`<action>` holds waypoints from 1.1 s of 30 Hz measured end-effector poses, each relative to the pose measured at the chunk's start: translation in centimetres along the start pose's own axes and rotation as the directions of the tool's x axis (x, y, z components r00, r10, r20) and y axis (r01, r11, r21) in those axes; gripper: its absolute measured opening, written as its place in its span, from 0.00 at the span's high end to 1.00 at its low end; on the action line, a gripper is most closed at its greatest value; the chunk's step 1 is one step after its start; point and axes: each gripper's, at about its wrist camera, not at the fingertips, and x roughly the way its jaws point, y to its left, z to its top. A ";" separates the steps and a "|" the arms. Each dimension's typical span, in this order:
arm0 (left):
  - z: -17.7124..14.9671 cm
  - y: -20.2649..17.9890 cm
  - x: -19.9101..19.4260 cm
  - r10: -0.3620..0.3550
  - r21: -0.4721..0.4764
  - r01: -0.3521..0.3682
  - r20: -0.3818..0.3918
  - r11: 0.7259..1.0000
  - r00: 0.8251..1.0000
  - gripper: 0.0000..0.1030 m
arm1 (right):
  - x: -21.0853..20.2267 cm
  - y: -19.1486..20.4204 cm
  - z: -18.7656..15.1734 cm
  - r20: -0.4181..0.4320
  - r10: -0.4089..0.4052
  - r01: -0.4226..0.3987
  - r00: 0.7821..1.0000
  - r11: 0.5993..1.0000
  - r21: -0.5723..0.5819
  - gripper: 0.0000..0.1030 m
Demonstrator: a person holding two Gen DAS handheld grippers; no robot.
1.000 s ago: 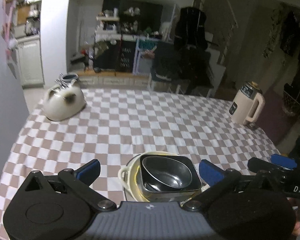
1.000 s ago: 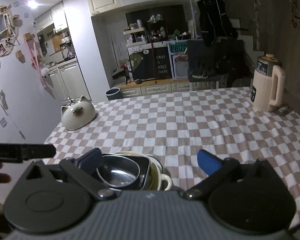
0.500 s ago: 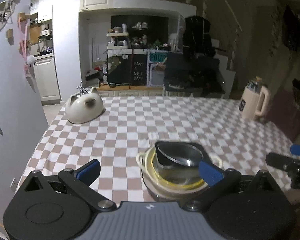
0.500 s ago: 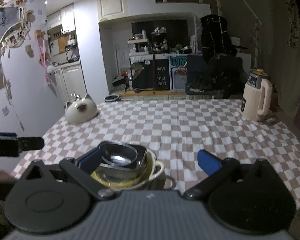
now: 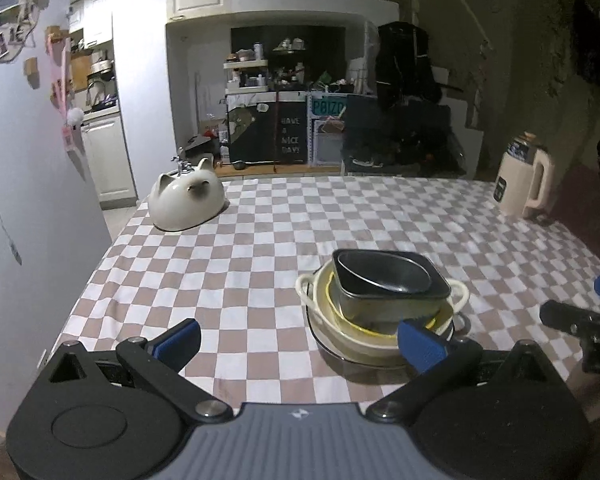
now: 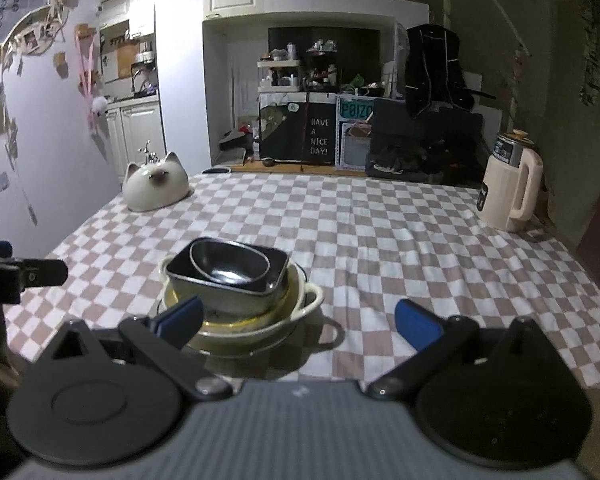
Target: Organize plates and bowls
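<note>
Steel oval bowl (image 6: 230,266): top of the stack, nested in the dark square dish (image 6: 228,284); just ahead of the right gripper's left fingertip.
Square dish: sits tilted in the cream two-handled bowl (image 5: 384,316), one corner riding higher.
Cream bowl: rests on what looks like a dark plate (image 5: 352,360); only its rim shows, can't confirm.
Stack location: near edge of the checkered tablecloth (image 6: 380,232). Right of centre for the left gripper (image 5: 298,344), left of centre for the right gripper (image 6: 298,322).
Left jaws: spread wide, nothing between them; right fingertip just in front of the cream rim, contact can't be told.
Right jaws: spread wide, nothing held; left fingertip overlaps the stack's near side in view.
Step, my read: stack looks done, both tools clear of it. Task near finished.
Doing it well: withdraw straight, don't clip a handle; tilted dish could shift if the stack is nudged.
If tidying: square the dish level by pushing its high corner, gently.
Far off jaws: cat-shaped ceramic (image 5: 186,200) left, cream kettle (image 6: 510,188) right; both well apart from the stack.
</note>
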 end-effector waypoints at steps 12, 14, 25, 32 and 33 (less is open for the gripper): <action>-0.7 -0.2 1.2 -0.001 0.020 0.001 -0.025 1.000 1.000 0.00 | 1.4 0.1 -0.3 -0.016 -0.008 0.008 1.000 1.000 0.017 0.00; -0.7 -0.2 1.3 0.001 0.021 -0.001 -0.030 1.000 1.000 0.00 | 1.5 0.2 -0.3 -0.017 -0.007 0.007 1.000 1.000 0.014 0.00; -0.8 0.1 1.4 -0.004 0.014 0.005 -0.036 1.000 0.999 0.00 | 1.7 0.3 -0.4 -0.017 0.000 0.000 1.000 1.000 0.008 0.00; -0.8 0.0 1.4 -0.008 0.014 0.008 -0.035 1.000 0.999 0.00 | 1.7 0.2 -0.4 -0.017 0.001 -0.001 1.000 1.000 0.014 0.00; -0.8 0.0 1.4 -0.008 0.014 0.009 -0.036 1.000 0.999 0.00 | 1.7 0.2 -0.4 -0.016 0.001 -0.001 1.000 1.000 0.015 0.00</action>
